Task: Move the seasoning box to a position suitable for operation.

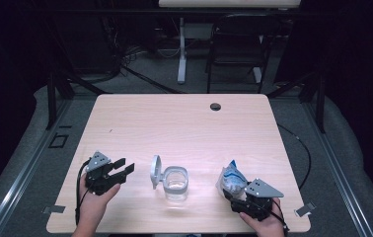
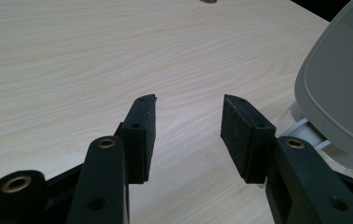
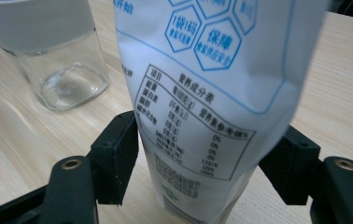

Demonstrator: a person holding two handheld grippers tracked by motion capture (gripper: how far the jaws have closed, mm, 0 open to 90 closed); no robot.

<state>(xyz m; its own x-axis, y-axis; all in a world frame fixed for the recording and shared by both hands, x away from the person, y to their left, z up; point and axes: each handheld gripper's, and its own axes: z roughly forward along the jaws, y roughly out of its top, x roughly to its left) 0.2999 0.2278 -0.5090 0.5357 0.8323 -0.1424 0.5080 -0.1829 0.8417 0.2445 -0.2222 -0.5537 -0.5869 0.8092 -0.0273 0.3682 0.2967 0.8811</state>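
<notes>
My right hand-held gripper [image 3: 202,163] clamped the white pouch [image 3: 212,93] near the tabletop's [image 1: 174,123] front right corner; my left hand-held gripper [image 2: 188,126] gaped empty beside the open-lidded glass jar [image 1: 175,182].

Light wood table [image 1: 184,123] w/ a dark round grommet hole [image 1: 215,106] near its 12 o'clock edge. Grey carpet floor [image 1: 31,163] all round. At 12: white desk leg [image 1: 181,52] & black folding chair [image 1: 236,49]. Cables [image 1: 125,61] at 11. Black drapes [image 1: 357,74] at 3 & 9; room dim.
</notes>
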